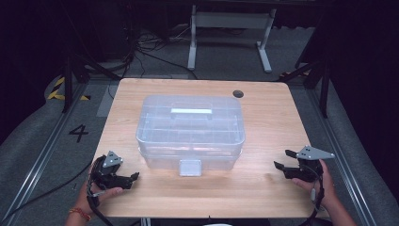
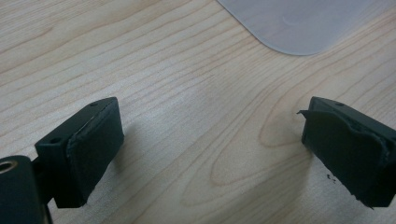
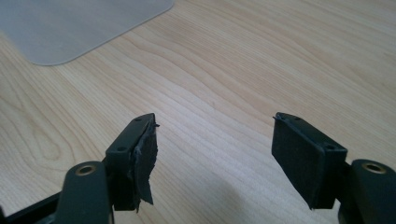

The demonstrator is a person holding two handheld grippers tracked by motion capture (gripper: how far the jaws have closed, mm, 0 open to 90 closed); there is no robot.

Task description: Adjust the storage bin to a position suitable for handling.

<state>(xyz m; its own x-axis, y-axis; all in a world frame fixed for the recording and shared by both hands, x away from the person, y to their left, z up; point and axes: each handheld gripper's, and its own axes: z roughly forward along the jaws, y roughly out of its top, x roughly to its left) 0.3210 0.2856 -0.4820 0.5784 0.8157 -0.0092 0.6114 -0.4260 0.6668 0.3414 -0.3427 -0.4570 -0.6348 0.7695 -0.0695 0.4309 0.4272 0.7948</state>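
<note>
A clear plastic storage box (image 1: 190, 131) with a lid, a top handle and a front latch (image 1: 190, 167) stands in the middle of the wooden table (image 1: 263, 141). My left gripper (image 1: 133, 177) rests near the front left corner of the table, held by a hand, its jaws open and empty. My right gripper (image 1: 281, 165) is at the front right, also open with nothing between its jaws. In the left gripper view a corner of the box (image 2: 299, 23) lies beyond the gripper (image 2: 210, 149). The right gripper view has the box corner (image 3: 70, 28) at upper left, past the gripper (image 3: 212, 154).
A small dark round grommet (image 1: 238, 93) sits in the table's far right area. Beyond the table are a white desk frame (image 1: 230, 33), cables on the floor and a floor marking "4" (image 1: 78, 133). Bare wood lies on both sides of the box.
</note>
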